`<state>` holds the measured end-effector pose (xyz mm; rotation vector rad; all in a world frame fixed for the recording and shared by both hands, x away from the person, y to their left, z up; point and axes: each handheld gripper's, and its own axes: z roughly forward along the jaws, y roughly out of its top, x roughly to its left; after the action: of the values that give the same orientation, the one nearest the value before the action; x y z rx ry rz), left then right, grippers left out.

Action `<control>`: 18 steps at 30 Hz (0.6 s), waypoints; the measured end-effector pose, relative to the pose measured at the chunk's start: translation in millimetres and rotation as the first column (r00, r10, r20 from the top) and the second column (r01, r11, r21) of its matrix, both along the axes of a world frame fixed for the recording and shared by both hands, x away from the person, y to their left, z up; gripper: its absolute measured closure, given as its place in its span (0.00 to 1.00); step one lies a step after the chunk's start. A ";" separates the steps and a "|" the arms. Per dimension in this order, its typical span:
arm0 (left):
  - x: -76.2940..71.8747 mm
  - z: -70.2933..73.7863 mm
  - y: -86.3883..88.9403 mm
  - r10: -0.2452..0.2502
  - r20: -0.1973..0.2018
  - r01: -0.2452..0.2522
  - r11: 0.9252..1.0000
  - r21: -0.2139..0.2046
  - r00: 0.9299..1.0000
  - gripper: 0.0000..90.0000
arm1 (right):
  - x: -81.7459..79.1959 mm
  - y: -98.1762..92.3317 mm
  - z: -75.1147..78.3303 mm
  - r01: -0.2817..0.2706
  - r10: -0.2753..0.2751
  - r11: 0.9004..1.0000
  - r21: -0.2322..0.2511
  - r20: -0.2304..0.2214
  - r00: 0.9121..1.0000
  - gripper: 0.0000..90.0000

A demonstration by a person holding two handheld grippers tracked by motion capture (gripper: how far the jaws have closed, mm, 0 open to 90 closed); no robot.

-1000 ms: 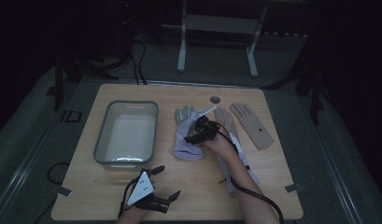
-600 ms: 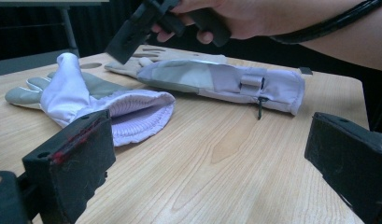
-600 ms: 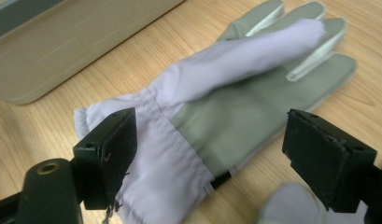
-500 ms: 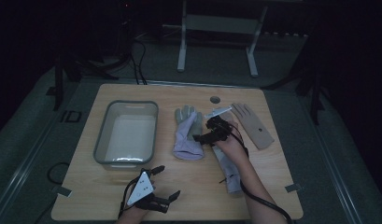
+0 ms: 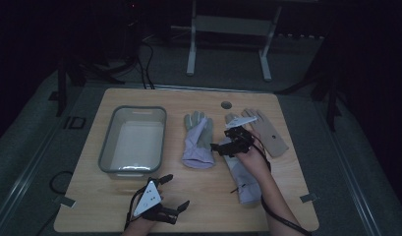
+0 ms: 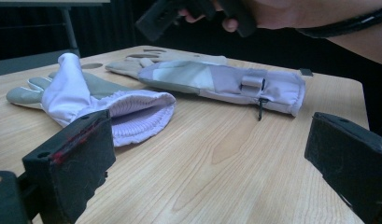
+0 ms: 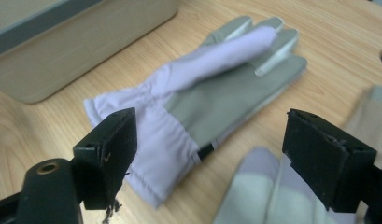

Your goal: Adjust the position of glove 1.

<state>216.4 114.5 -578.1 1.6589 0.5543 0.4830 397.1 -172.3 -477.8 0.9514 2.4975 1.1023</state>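
Evidently sorting is underway: the grey bin (image 5: 133, 142) waits centre-left for gloves; the folded lilac glove (image 5: 197, 141) lies mid-frame, released; the right gripper (image 5: 227, 145), jaws just opened and empty, hovers beside it; the left gripper (image 5: 171, 194) idles open, bottom.

A grey bin (image 5: 133, 141) sits at the wooden table's (image 5: 198, 206) left side, a tan glove (image 5: 270, 133) at its right.
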 end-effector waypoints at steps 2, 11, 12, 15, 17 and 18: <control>-0.1 0.0 -0.1 0.001 0.000 -0.001 1.000 0.001 1.000 0.02 | -5.6 -8.1 -0.5 0.025 -0.025 1.000 0.005 0.003 1.000 0.17; 0.0 0.1 -0.4 0.003 0.000 -0.003 1.000 0.006 1.000 0.02 | -28.3 -37.3 -2.6 0.110 -0.111 0.993 0.049 0.031 0.993 0.13; 0.0 0.1 -0.4 0.003 0.000 -0.003 1.000 0.006 1.000 0.02 | -30.5 -40.3 -3.0 0.111 -0.112 0.992 0.053 0.024 0.993 0.12; 0.0 0.1 -0.4 0.002 0.000 -0.002 1.000 0.006 1.000 0.02 | -37.0 -49.3 -5.2 0.108 -0.109 0.993 0.057 0.013 0.994 0.14; 0.0 0.1 -0.4 0.001 0.001 -0.001 1.000 0.006 1.000 0.02 | -39.2 -52.1 -6.3 0.116 -0.117 0.992 0.046 0.014 0.993 0.16; 0.0 0.1 -0.4 0.001 0.001 -0.001 1.000 0.006 1.000 0.02 | -42.1 -57.5 -9.0 0.129 -0.129 0.991 0.033 0.007 0.992 0.20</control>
<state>216.4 114.2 -577.9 1.6645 0.5540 0.4865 354.9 -229.7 -486.7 1.0971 2.3800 1.1072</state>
